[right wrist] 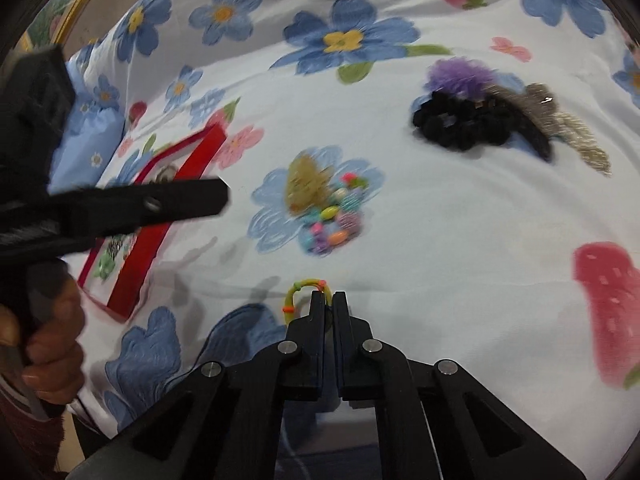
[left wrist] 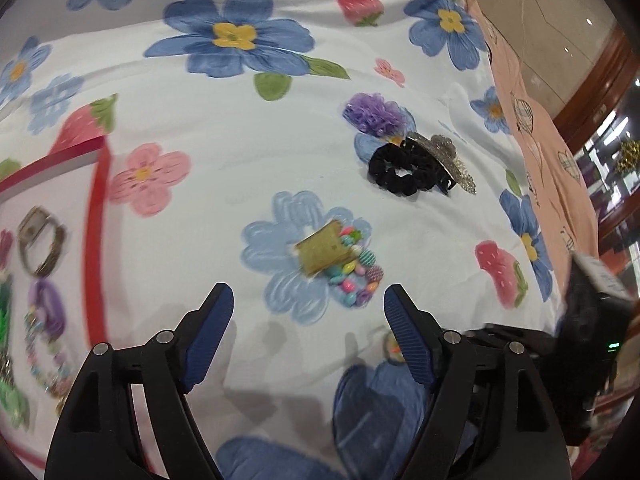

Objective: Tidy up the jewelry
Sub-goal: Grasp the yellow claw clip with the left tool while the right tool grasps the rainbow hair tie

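My left gripper (left wrist: 308, 300) is open and empty, just short of a beaded bracelet with a gold tag (left wrist: 338, 264). My right gripper (right wrist: 328, 300) is shut on a small yellow-green-orange hair tie (right wrist: 298, 292), low over the floral cloth. The bracelet also shows ahead in the right wrist view (right wrist: 324, 208). A red-rimmed tray (left wrist: 98, 208) at the left holds a watch (left wrist: 40, 240) and several other pieces. It also shows in the right wrist view (right wrist: 160, 220), partly behind the left gripper body.
A black scrunchie (left wrist: 404, 172), a purple flower clip (left wrist: 374, 114) and a glittery silver claw clip (left wrist: 448, 160) lie together further back. A pink cloth (left wrist: 540, 128) covers the bed's right edge. The person's hand (right wrist: 44, 344) holds the left gripper handle.
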The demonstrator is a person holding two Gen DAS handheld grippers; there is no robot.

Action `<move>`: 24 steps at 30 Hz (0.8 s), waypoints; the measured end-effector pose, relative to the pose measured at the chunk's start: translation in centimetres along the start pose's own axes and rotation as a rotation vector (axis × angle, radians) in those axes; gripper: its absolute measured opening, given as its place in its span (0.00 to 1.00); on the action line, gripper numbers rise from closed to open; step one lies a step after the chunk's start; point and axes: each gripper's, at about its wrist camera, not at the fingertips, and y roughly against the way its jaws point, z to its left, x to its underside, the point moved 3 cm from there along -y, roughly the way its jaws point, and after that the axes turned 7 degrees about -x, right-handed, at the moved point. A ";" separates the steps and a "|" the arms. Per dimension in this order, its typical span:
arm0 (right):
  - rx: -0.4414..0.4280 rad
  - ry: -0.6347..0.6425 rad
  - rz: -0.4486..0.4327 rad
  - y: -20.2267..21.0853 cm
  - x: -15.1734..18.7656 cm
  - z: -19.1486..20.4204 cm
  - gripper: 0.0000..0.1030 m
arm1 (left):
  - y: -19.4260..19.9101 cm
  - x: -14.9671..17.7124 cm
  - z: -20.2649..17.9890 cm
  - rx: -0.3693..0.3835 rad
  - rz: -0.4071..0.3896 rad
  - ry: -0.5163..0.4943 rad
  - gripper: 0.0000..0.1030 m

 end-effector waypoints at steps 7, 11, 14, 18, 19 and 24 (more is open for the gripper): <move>0.012 -0.096 -0.096 3.8 -0.9 -3.5 0.03 | -3.5 -1.3 -1.4 -0.052 0.010 -0.029 0.76; -0.004 -0.111 -0.108 4.0 -1.3 -3.8 0.03 | -4.6 -1.9 -1.8 -0.079 -0.009 -0.041 0.71; -0.014 -0.110 -0.103 3.7 -1.5 -3.7 0.03 | -5.4 -1.9 -1.9 -0.052 0.011 -0.049 0.41; -0.019 -0.110 -0.099 3.2 -1.8 -3.6 0.03 | -5.0 -1.6 -1.7 -0.053 -0.014 -0.050 0.39; -0.019 -0.110 -0.101 3.1 -1.9 -3.6 0.03 | -4.7 -1.5 -1.6 -0.049 -0.018 -0.047 0.39; -0.030 -0.103 -0.110 3.3 -2.1 -2.9 0.03 | -2.4 -0.9 -0.5 -0.027 -0.049 -0.031 0.39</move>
